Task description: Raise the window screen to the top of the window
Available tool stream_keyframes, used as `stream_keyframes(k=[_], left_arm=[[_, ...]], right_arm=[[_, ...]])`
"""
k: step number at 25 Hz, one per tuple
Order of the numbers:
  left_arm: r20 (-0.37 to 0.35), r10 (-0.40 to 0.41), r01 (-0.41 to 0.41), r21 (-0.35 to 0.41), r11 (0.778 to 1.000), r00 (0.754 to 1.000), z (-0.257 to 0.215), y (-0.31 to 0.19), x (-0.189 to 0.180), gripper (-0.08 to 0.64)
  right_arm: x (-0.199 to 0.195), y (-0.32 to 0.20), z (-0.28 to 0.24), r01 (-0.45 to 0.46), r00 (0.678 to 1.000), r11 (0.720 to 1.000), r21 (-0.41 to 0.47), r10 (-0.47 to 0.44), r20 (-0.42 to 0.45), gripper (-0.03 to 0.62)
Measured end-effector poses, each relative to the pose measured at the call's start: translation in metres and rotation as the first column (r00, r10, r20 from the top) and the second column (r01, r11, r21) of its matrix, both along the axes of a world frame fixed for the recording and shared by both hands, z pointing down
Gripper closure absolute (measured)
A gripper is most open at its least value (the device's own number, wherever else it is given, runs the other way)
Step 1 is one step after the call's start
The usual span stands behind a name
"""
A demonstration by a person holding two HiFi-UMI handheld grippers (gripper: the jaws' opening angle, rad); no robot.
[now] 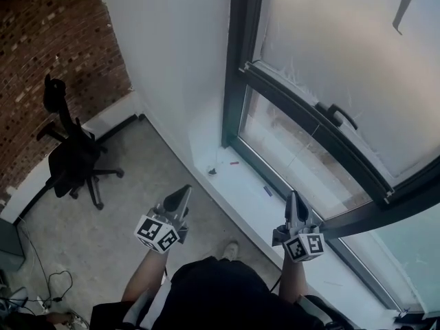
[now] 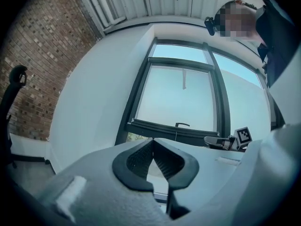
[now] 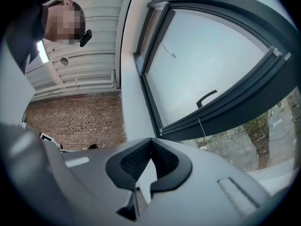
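Note:
The window screen (image 1: 344, 53) is a pale sheet in a dark window frame (image 1: 237, 60). Its dark bottom bar (image 1: 302, 108) hangs partway down, with clear glass below it. A small curved handle (image 1: 338, 114) sits on that bar. My left gripper (image 1: 184, 192) and right gripper (image 1: 295, 196) are both shut and hold nothing. They are held in the air short of the window, apart from the bar. In the left gripper view the bar (image 2: 174, 130) and handle (image 2: 182, 124) lie beyond the shut left gripper (image 2: 153, 141). In the right gripper view the handle (image 3: 206, 98) is up and right of the shut right gripper (image 3: 151, 140).
A white sill (image 1: 247, 184) runs under the window with small bits on it. A white wall (image 1: 172, 47) stands left of the frame, then a brick wall (image 1: 48, 53). A black office chair (image 1: 72, 160) stands on the grey floor, and cables (image 1: 48, 284) lie at the lower left.

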State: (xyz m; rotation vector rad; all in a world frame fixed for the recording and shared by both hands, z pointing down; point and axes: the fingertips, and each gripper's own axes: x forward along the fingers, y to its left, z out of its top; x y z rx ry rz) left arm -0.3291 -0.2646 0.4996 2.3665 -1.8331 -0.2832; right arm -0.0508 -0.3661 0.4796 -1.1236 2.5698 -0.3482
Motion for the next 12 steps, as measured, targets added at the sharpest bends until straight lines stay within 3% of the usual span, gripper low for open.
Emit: stream_keyframes(k=[6, 12], left_arm=[[0.014, 0.07, -0.07, 0.024, 0.997, 0.997, -0.013, -0.065, 0.028, 0.555], [-0.008, 0.177, -0.176, 0.026, 0.984, 0.984, -0.012, -0.122, 0.074, 0.555]], right_arm=[[0.028, -0.047, -0.012, -0.05, 0.999, 0.999, 0.015, 0.05, 0.019, 0.586], [0.088, -0.067, -0.014, -0.196, 0.981, 0.98, 0.022, 0.196, 0.012, 0.587]])
